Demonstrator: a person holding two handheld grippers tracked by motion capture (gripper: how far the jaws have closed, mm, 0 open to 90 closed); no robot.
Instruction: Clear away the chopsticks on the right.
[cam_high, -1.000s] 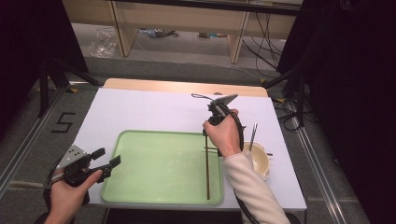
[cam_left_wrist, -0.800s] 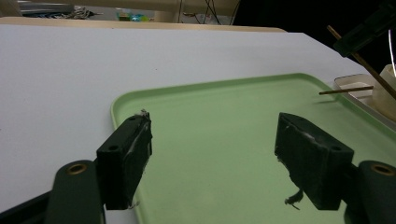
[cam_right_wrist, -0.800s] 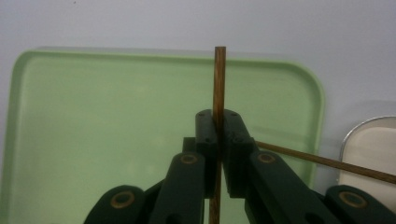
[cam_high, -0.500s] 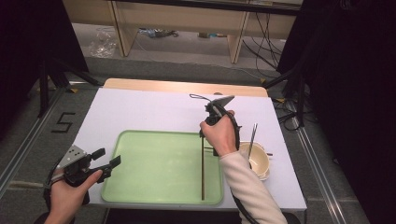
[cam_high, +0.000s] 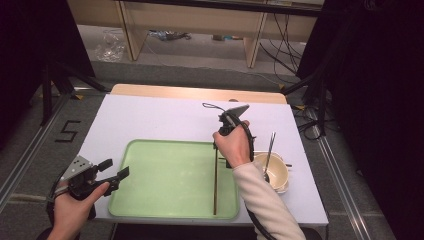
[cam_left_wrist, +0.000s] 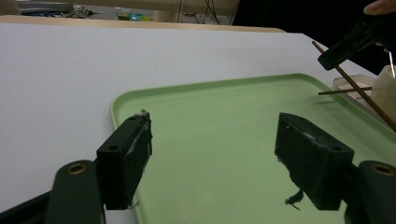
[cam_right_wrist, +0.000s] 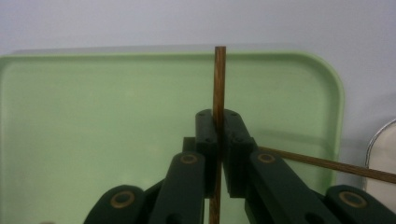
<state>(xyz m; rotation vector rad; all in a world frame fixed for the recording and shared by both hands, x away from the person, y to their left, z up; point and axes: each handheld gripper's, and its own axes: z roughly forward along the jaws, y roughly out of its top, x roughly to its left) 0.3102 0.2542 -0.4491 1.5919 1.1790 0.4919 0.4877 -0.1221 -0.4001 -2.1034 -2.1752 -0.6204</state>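
A: Two grippers are in our hands. With the right gripper (cam_high: 218, 141) we clamp one brown chopstick (cam_high: 215, 185); in the right gripper view the jaws are pressed together on it, and the stick (cam_right_wrist: 218, 88) rises straight up between them.

B: And where is this chopstick over the table?

A: In the high view it runs in a straight line from the right gripper toward our side, over the right part of the green tray (cam_high: 165, 175). Its near end is close to the near rim of the tray. If it touches the tray floor, we cannot tell.

B: What about the left gripper (cam_high: 114, 168)?

A: We hold it at the left near corner of the tray. In the left gripper view its jaws stand wide apart with nothing between them, just over the tray (cam_left_wrist: 224, 116).

B: What else lies on the white table (cam_high: 165, 117)?

A: A cream bowl (cam_high: 274, 172) stands just beside the right rim of the tray. A thin metal utensil (cam_high: 270, 150) leans in it and sticks out toward the far side. A second brown stick (cam_right_wrist: 327, 165) lies near the bowl; in the right gripper view it passes behind the right jaw, and the bowl rim (cam_right_wrist: 380, 154) shows at the right edge.
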